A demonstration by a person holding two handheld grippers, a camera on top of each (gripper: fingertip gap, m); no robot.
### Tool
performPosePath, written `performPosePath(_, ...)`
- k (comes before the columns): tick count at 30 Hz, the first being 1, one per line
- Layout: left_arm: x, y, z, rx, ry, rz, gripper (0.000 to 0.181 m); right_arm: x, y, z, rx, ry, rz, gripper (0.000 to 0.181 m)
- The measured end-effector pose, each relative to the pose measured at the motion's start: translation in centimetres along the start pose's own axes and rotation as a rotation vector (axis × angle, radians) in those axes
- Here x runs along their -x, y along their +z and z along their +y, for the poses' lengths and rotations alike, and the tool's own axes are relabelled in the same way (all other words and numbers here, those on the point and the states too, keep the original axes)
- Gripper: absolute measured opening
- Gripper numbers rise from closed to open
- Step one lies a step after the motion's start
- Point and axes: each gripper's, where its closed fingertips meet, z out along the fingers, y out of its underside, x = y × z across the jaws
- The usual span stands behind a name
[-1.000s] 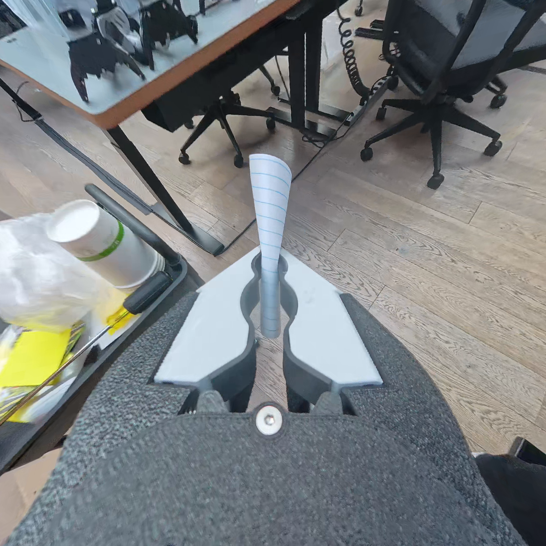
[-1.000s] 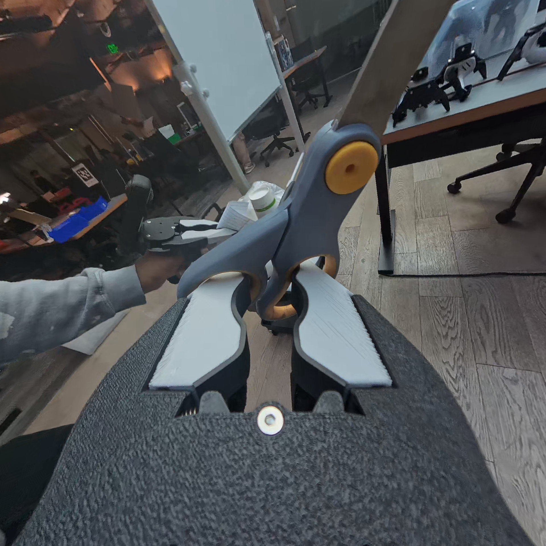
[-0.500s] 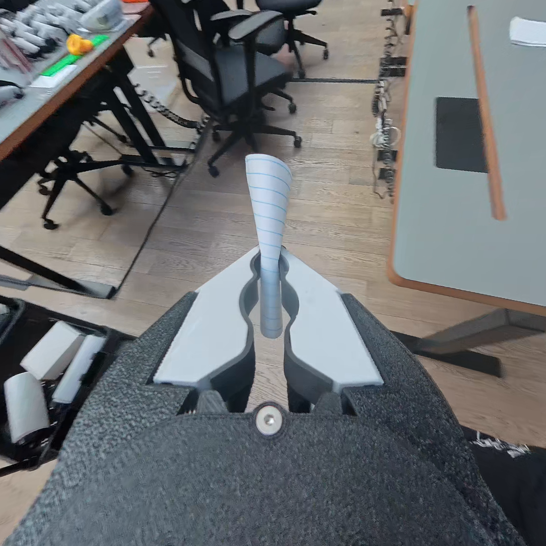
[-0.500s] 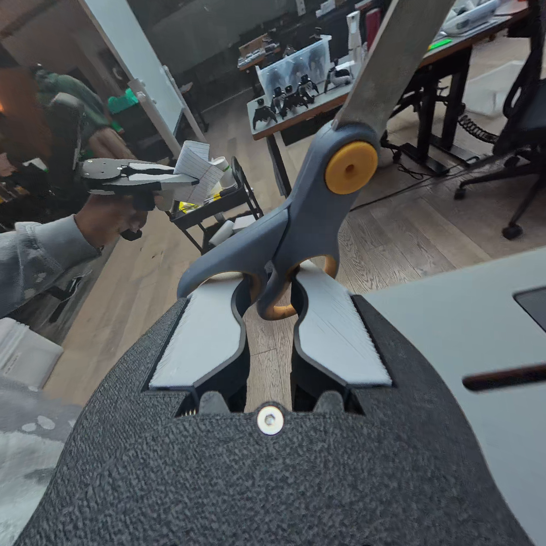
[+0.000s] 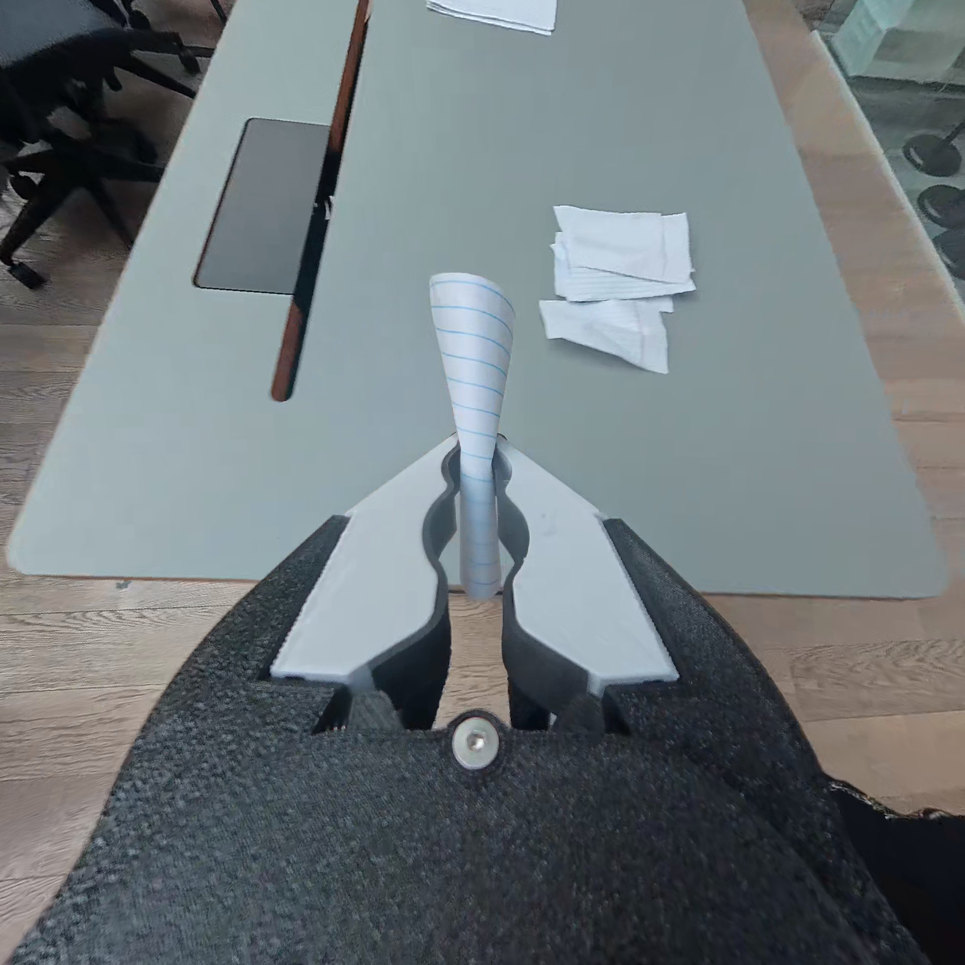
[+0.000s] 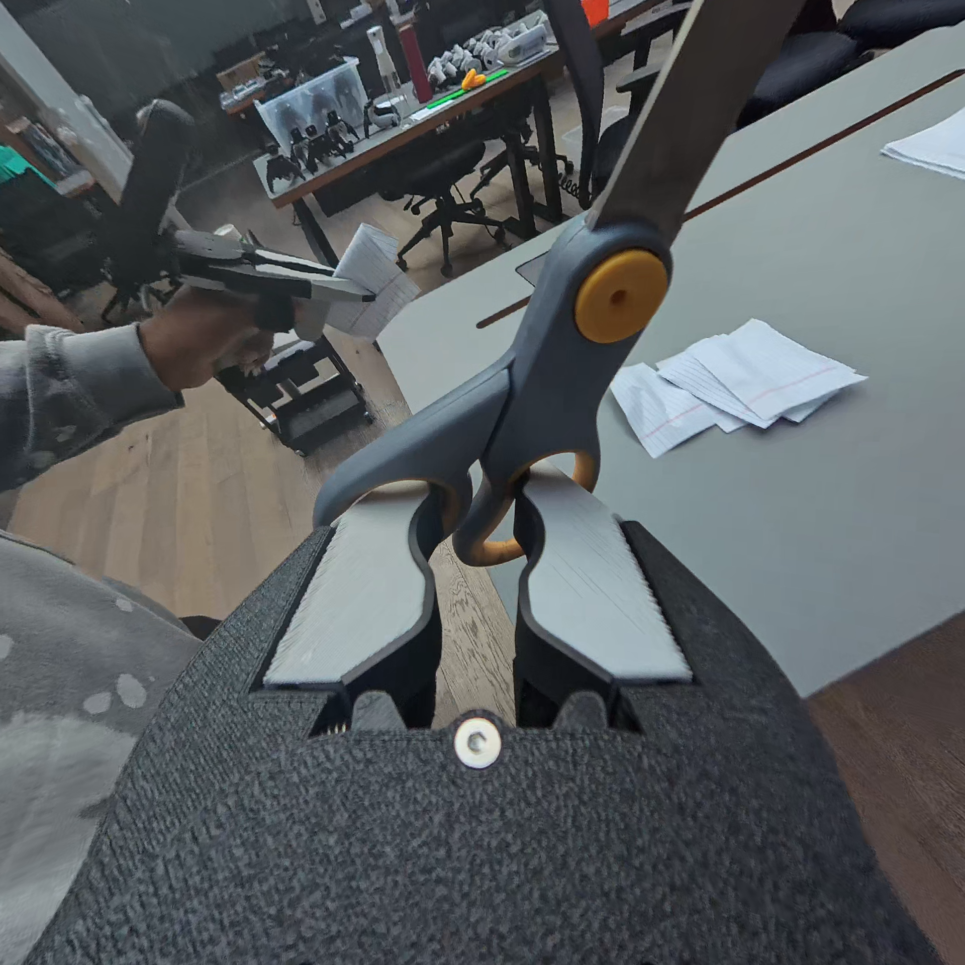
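Observation:
My left gripper is shut on a curled piece of white lined paper and holds it in the air over the near end of a grey table. It also shows in the right wrist view, held by a hand, with the paper near the table's corner. My right gripper has its fingers through the handle loops of grey and orange scissors, blades shut and pointing up. A pile of cut lined paper pieces lies on the table, also seen in the right wrist view.
A dark inset panel and a long slot mark the table's left part. A paper stack lies at the far end. Office chairs stand left. A black cart and a cluttered table stand behind.
Both grippers have swung round from the cart and far table towards the grey table. The left gripper now hangs over its near end. Both grips are unchanged.

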Motion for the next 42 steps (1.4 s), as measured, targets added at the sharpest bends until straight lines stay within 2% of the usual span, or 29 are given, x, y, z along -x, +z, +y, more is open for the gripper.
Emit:
performPosePath(2,-5.0,2.8,-1.2,-0.005,-0.044,-0.002,0.008,-4.1,-4.6,0.5,0.027,-0.012,-0.011,0.020)
performPosePath(5,-11.4,6.1,-4.0,-0.010,-0.087,0.001,0.008,-8.8,-10.7,-0.7,0.063,-0.043,-0.028,0.020)
performPosePath(7,-14.2,8.1,-5.6,-0.005,-0.064,-0.007,0.009,-11.5,-12.8,-1.7,0.091,-0.078,-0.042,0.020)
performPosePath(9,-15.9,10.2,-6.8,0.001,-0.060,-0.022,0.010,-13.9,-13.3,-2.9,0.101,-0.112,-0.081,0.020)
performPosePath(11,-16.7,12.2,-7.8,0.007,-0.070,-0.040,0.010,-16.2,-12.5,-4.0,0.110,-0.136,-0.129,0.020)
performPosePath(14,-17.4,15.7,-8.5,0.026,-0.071,-0.046,0.012,-19.3,-9.7,-5.6,0.118,-0.151,-0.229,0.020)
performPosePath(19,-18.7,22.8,-7.1,0.104,-0.090,0.038,0.010,-25.5,-4.5,-7.4,0.179,-0.274,-0.357,0.020)
performPosePath(23,-18.4,27.1,-6.0,0.202,-0.082,-0.023,0.009,-30.8,-1.4,-9.4,0.250,-0.269,-0.436,0.020)
performPosePath(27,-19.2,29.0,-6.5,0.257,-0.112,-0.073,0.011,-34.1,1.6,-11.6,0.293,-0.303,-0.578,0.020)
performPosePath(32,-20.4,30.3,-7.1,0.339,-0.068,-0.113,0.011,-37.0,5.6,-13.4,0.343,-0.333,-0.757,0.020)
performPosePath(37,-19.6,31.8,-8.0,0.401,-0.048,-0.182,0.014,-39.6,8.8,-15.0,0.411,-0.383,-0.944,0.020)
performPosePath(39,-19.2,32.8,-8.0,0.421,-0.066,-0.170,0.021,-40.9,9.8,-15.8,0.425,-0.418,-1.010,0.020)
performPosePath(42,-18.7,34.2,-7.6,0.455,-0.124,-0.156,0.055,-42.8,10.8,-17.0,0.455,-0.457,-1.095,0.020)
